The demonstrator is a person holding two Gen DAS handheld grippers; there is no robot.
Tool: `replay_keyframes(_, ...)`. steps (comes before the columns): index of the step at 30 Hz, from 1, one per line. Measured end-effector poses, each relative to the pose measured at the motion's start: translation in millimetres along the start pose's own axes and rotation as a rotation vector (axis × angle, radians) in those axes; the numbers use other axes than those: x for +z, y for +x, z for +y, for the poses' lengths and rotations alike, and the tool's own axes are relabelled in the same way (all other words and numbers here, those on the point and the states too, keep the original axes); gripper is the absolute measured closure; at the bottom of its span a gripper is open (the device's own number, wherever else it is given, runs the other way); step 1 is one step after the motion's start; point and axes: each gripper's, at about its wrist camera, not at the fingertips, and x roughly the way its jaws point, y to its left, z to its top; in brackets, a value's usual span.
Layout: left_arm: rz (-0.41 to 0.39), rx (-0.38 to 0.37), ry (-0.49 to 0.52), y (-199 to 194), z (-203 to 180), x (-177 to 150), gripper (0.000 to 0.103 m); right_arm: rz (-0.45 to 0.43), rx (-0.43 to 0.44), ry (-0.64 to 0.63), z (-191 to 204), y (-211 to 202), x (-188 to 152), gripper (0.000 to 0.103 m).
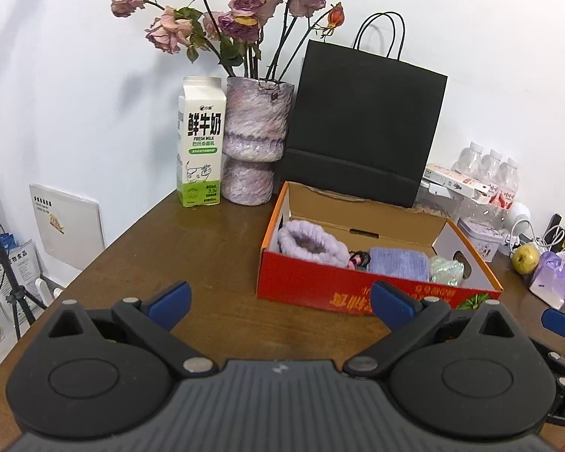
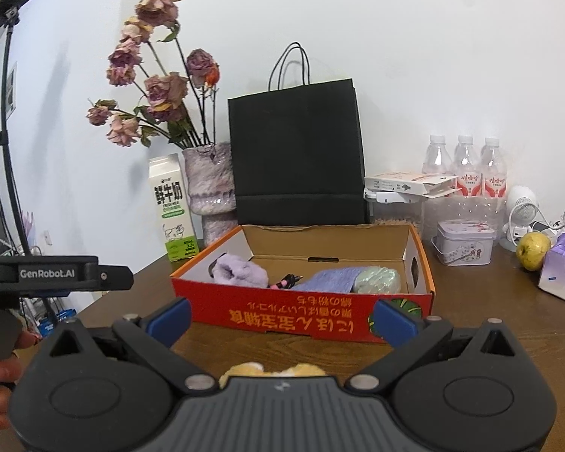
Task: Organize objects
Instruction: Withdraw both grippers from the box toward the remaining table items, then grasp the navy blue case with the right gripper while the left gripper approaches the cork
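Both the left gripper (image 1: pixel 280 303) and the right gripper (image 2: pixel 282 318) hover with blue-padded jaws spread wide and empty, near the front wall of a shallow red cardboard box (image 2: pixel 301 314) on the brown wooden table (image 1: pixel 192 248). Inside the box lie a fluffy lilac scrunchie (image 1: pixel 312 243) at the left, a ribbed purple cloth (image 1: pixel 397 263) and a crinkly pale-green bundle (image 1: pixel 446 269) at the right. Behind it stand a matte black paper bag (image 1: pixel 361 124), a fuzzy mottled vase (image 1: pixel 254 139) of dried roses and a milk carton (image 1: pixel 199 143); a soft tan object (image 2: pixel 273 369) peeks out under the right gripper.

My left wrist view looks from the tabletop's near-left edge toward the box (image 1: pixel 376 260); my right wrist view faces it squarely, close. Both share box, bag (image 2: pixel 297 150) and back wall.
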Motion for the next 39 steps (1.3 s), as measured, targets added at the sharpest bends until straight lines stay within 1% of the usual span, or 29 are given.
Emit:
replay_keyframes(9,0.026,0.008,0.016,-21.3,11.0,-21.4,0.0,0.005,0.012,-0.052,21.8,-25.6,-17.0,0.0)
replay_keyframes(23,0.071,0.028,0.025,-48.5,33.6,-49.6,0.0,0.083,0.034,-0.086,43.4,-48.6,-54.8,0.0)
replay_keyframes(28,0.087,0.034,0.029,-55.6,40.9,-59.4,0.0,0.113,0.057,-0.101,47.5,-56.7,-65.8,0.001)
replay_keyframes(31,0.095,0.037,0.029,-59.1,45.5,-64.4,0.0,0.134,0.076,-0.106,50.4,-59.0,-71.5,0.003)
replay_keyframes(32,0.098,0.038,0.03,-60.3,46.7,-66.3,0.0,0.14,0.081,-0.106,51.1,-59.4,-73.1,0.006)
replay_keyframes(36,0.109,0.04,0.029,-63.2,52.2,-71.9,0.0,0.16,0.097,-0.101,52.3,-59.2,-77.2,0.011)
replay_keyframes(38,0.114,0.043,0.028,-64.6,55.3,-74.5,0.0,0.167,0.105,-0.101,53.7,-58.1,-78.0,0.016)
replay_keyframes(39,0.116,0.045,0.027,-65.3,57.0,-76.0,0.0,0.171,0.112,-0.102,54.3,-57.3,-78.3,0.017)
